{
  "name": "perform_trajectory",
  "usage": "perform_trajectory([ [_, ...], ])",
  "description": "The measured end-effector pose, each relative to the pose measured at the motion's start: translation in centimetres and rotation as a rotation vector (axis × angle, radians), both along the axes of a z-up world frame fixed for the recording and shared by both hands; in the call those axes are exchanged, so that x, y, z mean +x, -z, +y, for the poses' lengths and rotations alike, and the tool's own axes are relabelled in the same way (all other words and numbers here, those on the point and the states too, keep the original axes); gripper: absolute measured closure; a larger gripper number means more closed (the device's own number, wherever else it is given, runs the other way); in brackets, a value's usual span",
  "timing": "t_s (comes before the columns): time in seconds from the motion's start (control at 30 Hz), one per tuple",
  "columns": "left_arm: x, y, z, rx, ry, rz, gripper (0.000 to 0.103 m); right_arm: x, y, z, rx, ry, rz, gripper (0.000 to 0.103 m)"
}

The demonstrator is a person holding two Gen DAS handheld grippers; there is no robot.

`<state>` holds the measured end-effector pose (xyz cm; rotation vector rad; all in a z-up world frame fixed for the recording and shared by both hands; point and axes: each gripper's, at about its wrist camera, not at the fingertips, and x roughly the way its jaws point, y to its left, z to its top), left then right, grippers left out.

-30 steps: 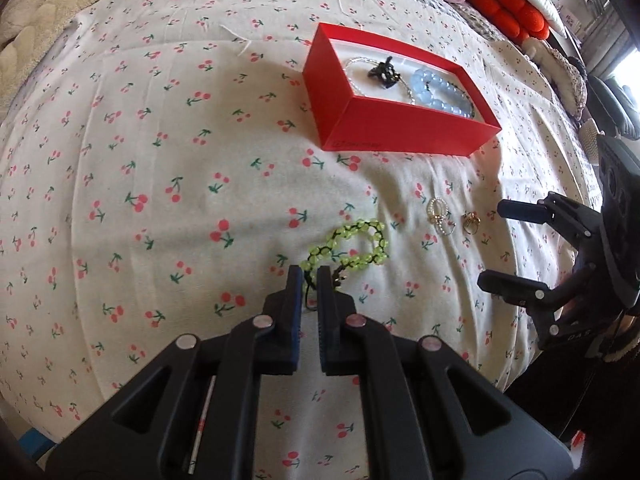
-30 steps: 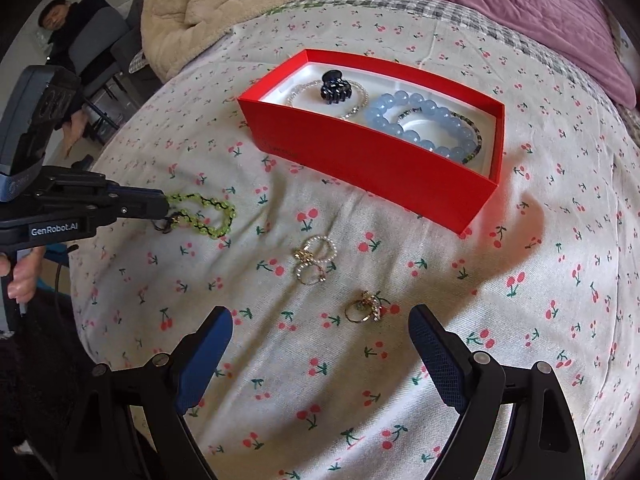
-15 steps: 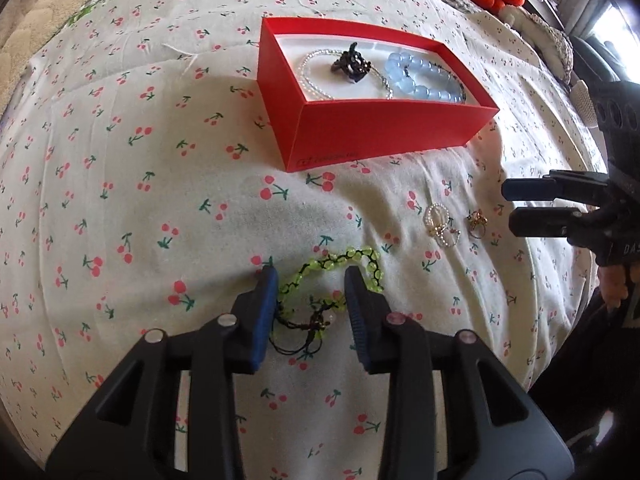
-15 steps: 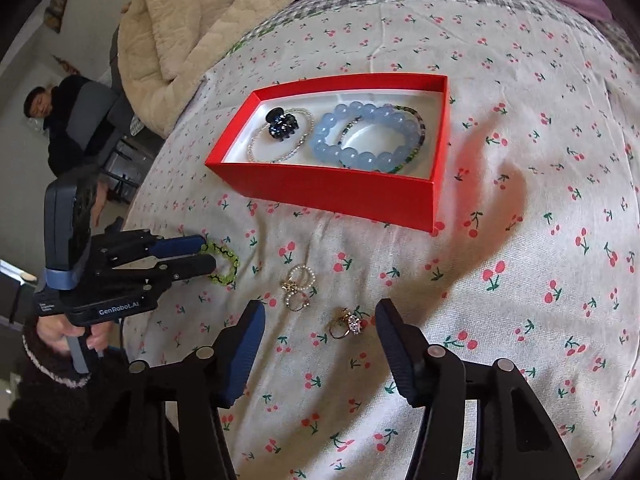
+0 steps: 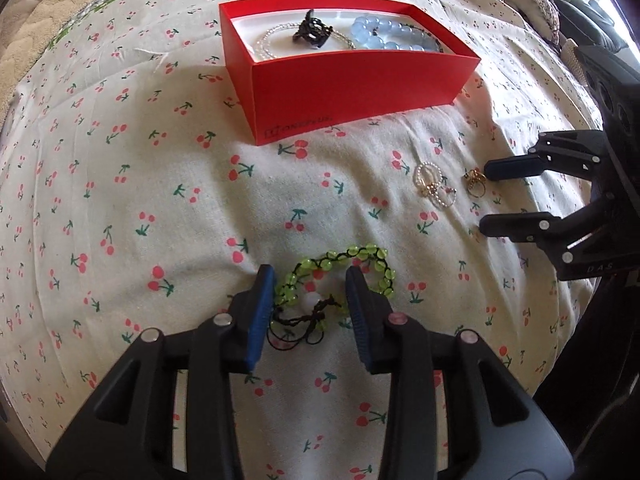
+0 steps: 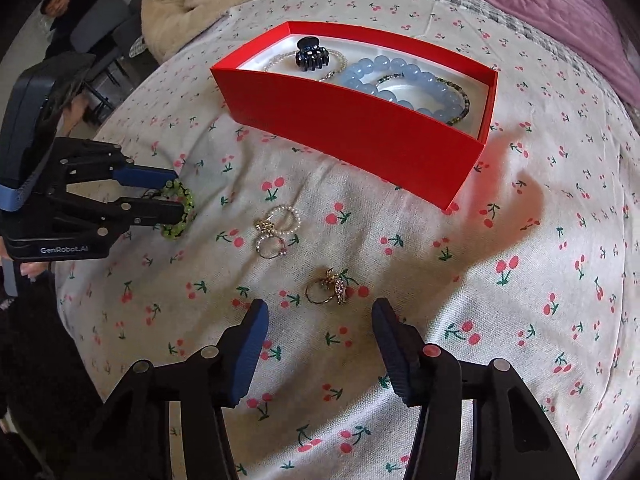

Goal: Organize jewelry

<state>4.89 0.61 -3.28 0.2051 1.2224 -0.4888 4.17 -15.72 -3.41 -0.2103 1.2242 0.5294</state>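
A green bead bracelet (image 5: 336, 258) with black cord lies on the cherry-print sheet. My left gripper (image 5: 308, 276) stands open astride it, one pad on each side and part of the loop outside the right pad. The same left gripper (image 6: 176, 200) shows at the left of the right wrist view. My right gripper (image 6: 320, 308) is open with its jaws closing just short of a gold ring (image 6: 326, 292), which lies a little beyond the tips. A cluster of pearl rings (image 6: 276, 228) lies between the two grippers. The red box (image 6: 340, 128) holds a blue bead bracelet (image 6: 400, 80), a black hair claw (image 6: 311, 54) and a pearl strand.
The sheet drops off at the bed edge close behind both grippers. A cream blanket (image 6: 188, 8) and a purple cover (image 6: 520, 0) lie beyond the box. A person (image 6: 76, 12) sits in a chair at the far left.
My left gripper went from shut to open and settled over the green bracelet. My right gripper's jaws narrowed and it came down closer to the gold ring.
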Motion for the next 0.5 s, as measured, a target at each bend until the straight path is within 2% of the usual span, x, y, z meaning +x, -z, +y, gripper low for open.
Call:
perform_trajectory([
  [0.17,-0.26,0.07,-0.42,-0.019,0.005,0.011,0.065,-0.38,0.11,0.12,-0.024,-0.015,-0.03,0.052],
  [0.37,-0.39,0.21,-0.31,-0.01,-0.011,0.005,0.067,0.06,0.24,0.37,-0.02,-0.021,-0.031,0.081],
  [0.5,-0.48,0.14,0.16,-0.008,-0.032,0.0,0.076,-0.46,-0.03,0.15,-0.044,-0.039,-0.043,0.082],
])
